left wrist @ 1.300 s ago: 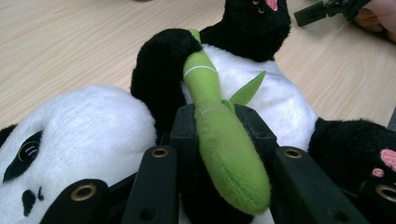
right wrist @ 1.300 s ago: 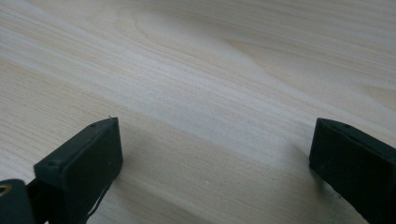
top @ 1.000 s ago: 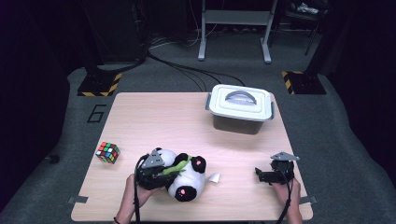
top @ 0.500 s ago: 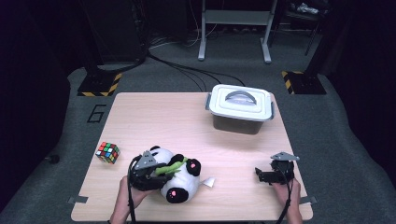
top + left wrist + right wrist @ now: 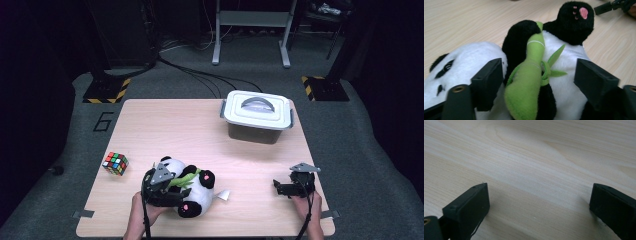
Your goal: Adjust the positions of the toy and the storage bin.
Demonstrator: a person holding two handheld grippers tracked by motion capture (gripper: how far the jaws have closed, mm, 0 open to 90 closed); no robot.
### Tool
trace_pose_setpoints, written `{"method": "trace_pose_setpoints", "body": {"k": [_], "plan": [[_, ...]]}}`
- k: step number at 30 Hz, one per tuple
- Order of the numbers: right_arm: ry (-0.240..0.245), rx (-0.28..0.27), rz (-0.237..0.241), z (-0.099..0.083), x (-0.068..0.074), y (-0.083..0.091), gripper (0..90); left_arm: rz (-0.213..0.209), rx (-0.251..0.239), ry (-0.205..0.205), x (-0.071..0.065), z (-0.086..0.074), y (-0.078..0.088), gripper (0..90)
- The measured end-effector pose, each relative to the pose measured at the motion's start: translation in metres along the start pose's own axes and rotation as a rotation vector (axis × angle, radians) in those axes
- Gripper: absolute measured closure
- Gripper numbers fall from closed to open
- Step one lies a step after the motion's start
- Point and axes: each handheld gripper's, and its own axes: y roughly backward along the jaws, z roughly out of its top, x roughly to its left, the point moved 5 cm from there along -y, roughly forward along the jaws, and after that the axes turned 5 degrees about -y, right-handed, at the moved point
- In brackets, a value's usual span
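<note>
- Risk, snagging: the left gripper [image 5: 176,191] sits low over the black-and-white plush panda toy [image 5: 192,190], with the green felt bamboo sprig [image 5: 530,75] sewn on its front lying between the jaws. Judged: if the hand draws back at an angle, a jaw could catch the sprig or the pile and drag the toy along.
- Risk, rolling: the toy is soft and rounded and lies on its back or side. Judged: a nudge from either jaw could tip it toward the near edge of the pale wooden table [image 5: 165,125].
- Risk, loose regrip: judged, closing on the sprig alone rather than the body would give a weak hold, and the toy would swing or drop.
- Left gripper, state: jaws have just been opening and now stand wide. The panda's body lies between them; the left jaw looks to rest against the white fur, the right jaw stands clear. No squeeze on the toy.
- Right gripper [image 5: 281,188], state: jaws spread wide, nothing between them, bare wood beneath; parked near the table's near right corner.
- Panda, location: near the near edge, left of centre.
- Other stock: multicoloured puzzle cube [image 5: 115,163] by the left edge; lidded white-and-grey plastic box [image 5: 257,116] toward the far right corner.
</note>
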Motion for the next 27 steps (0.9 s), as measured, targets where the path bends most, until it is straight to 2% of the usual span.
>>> {"method": "trace_pose_setpoints", "body": {"k": [3,5,9,11,15,19,22,27], "plan": [[0.0,0.0,0.0,0.0,0.0,0.0,2.1,-0.004,-0.001,0.008,-0.001,-0.003,-0.002,35.0],[0.0,0.0,0.0,0.0,0.0,0.0,2.1,-0.014,-0.005,0.014,-0.002,-0.006,-0.003,44.4],[0.0,0.0,0.0,0.0,0.0,0.0,2.1,-0.031,-0.016,0.011,-0.003,-0.011,-0.005,62.2],[0.0,0.0,0.0,0.0,0.0,0.0,2.1,-0.041,-0.023,0.004,-0.001,-0.012,-0.003,68.1],[0.0,0.0,0.0,0.0,0.0,0.0,2.1,-0.066,-0.06,-0.027,0.0,-0.011,0.0,72.1],[0.0,0.0,0.0,0.0,0.0,0.0,2.1,-0.091,-0.074,-0.028,0.004,-0.008,0.002,73.0],[-0.002,0.001,0.0,0.0,0.0,0.0,2.1,-0.105,-0.072,-0.058,0.006,-0.005,0.005,73.3],[-0.001,0.0,0.0,0.0,0.0,0.0,2.1,-0.104,-0.095,-0.078,0.012,0.001,0.01,73.7]]}}
